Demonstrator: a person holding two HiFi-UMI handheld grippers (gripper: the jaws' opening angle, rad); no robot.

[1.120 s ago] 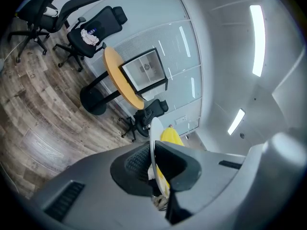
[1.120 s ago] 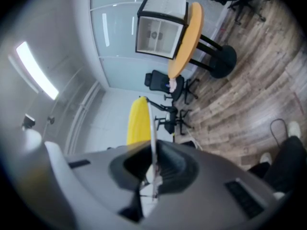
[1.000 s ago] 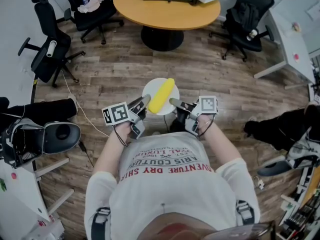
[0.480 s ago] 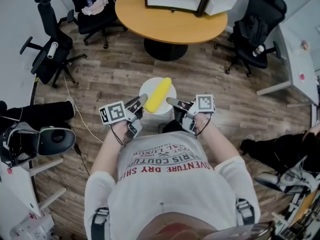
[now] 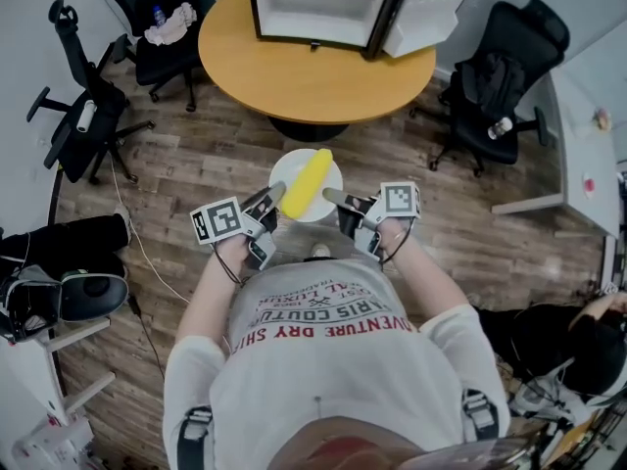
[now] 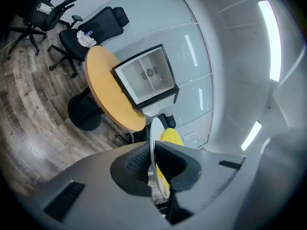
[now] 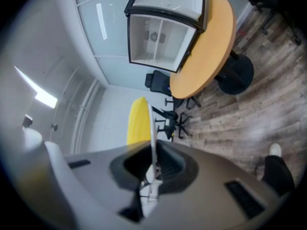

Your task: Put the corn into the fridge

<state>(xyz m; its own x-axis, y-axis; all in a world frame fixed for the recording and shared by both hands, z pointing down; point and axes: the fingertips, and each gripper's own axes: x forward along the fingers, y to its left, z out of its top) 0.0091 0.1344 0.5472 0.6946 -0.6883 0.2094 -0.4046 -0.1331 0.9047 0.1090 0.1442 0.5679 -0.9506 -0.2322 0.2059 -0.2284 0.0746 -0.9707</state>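
Both forearms reached forward, near level: left gripper (image 5: 269, 202) clamped plate (image 5: 330, 182) rim at 8 o'clock, right gripper (image 5: 331, 197) at 4 o'clock, corn (image 5: 307, 184) atop.

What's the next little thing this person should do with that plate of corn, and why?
Probably carry the plate a step closer to the round table, holding it level. The left gripper and right gripper are each clamped on the plate's rim, the corn lies loose on top, and the open fridge on the table looks out of reach from here.
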